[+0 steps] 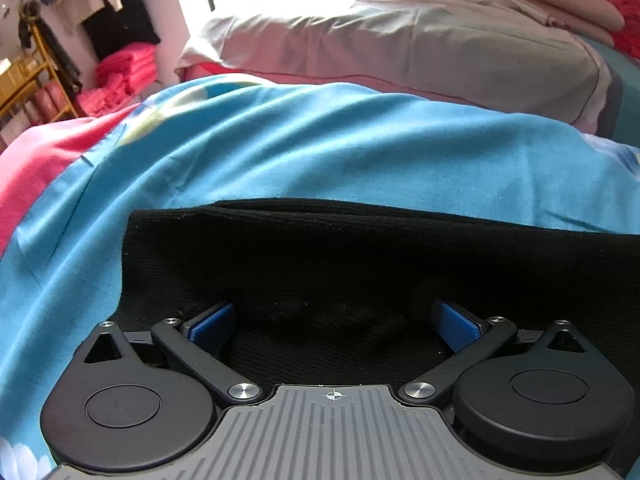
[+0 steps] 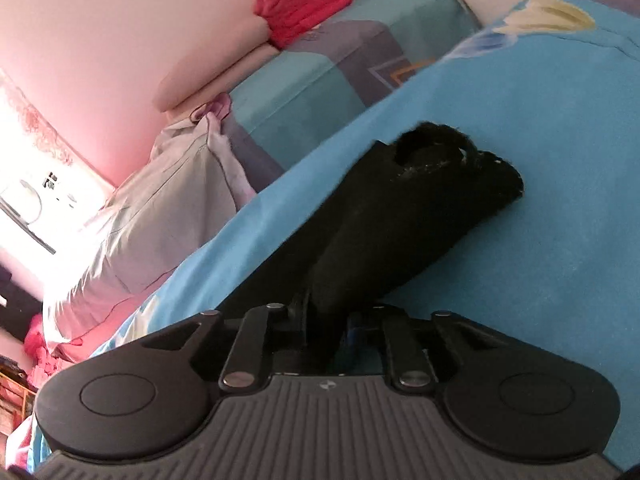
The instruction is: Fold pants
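A blue bedsheet (image 1: 320, 140) covers the bed, with a grey pillow (image 1: 400, 52) beyond it. Pink folded towels (image 1: 120, 76) sit beside hanging clothes (image 1: 108, 4).

Bare blue bedsheet (image 1: 320, 140) beyond pants (image 1: 360, 264); pillow (image 1: 400, 52) blocks farther.

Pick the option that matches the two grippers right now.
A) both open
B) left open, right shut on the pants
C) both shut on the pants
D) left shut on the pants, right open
B: the left gripper has its jaws spread wide over the black pants, while the right gripper has its jaws closed on a fold of them.
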{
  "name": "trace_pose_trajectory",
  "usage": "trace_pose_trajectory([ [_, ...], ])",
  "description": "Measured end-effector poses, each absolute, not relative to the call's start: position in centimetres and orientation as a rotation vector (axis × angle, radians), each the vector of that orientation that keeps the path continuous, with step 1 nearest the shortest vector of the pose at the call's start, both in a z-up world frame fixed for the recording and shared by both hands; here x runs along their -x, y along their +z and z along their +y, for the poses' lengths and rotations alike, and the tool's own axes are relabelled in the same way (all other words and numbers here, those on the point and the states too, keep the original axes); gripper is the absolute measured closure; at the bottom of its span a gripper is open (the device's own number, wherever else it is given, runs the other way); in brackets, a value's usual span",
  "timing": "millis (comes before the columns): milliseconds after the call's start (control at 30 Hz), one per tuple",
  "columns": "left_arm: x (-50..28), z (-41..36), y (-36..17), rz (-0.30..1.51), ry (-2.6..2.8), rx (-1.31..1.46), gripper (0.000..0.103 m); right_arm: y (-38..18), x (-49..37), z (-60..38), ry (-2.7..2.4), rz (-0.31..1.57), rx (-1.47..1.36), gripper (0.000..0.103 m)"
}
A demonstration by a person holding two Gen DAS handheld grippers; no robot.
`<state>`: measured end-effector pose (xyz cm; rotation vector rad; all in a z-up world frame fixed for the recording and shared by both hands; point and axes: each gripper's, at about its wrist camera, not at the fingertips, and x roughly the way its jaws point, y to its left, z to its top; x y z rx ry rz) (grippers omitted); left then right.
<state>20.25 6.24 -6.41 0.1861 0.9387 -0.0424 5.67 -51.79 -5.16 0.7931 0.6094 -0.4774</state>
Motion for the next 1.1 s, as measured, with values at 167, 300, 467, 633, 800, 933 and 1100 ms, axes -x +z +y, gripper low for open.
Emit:
trace_pose_trajectory([
  [167,-20.5,6.4,-6.2,0.959,-0.049,-0.184,0.000,-4.0,-3.3,-50.3,-0.667,0.602,-0.875,0.044],
  [300,-20.8,6.3,-5.5,0.992,-0.062,-0.189,0.000,-1.6,-1.8,-43.9,-0.726,0.590,-0.618,0.041],
  [467,-20.3,6.3,-5.1,1.007,-0.068,-0.205,0.000,-0.3,-7.5,-31.3,-0.200,0.684,-0.203,0.047],
  [633,-19.6,6.6,-4.7,1.008,-0.083,-0.217,0.000,-2.2,-13.4,-23.1,0.207,0.790,-0.092,0.052],
  [800,-19.1,7.6,-4.3,1.015,-0.092,-0.222,0.000,-4.7,-18.7,-23.7,0.067,0.841,-0.100,0.103],
  [933,-18.9,8.7,-4.1,1.014,-0.082,-0.220,0.000,-2.8,-18.7,-24.1,0.041,0.739,-0.215,0.095],
  [1100,-18.5,10.9,-3.5,0.998,-0.070,-0.164,0.000,-4.3,-19.8,-17.5,0.341,0.837,-0.067,0.090],
])
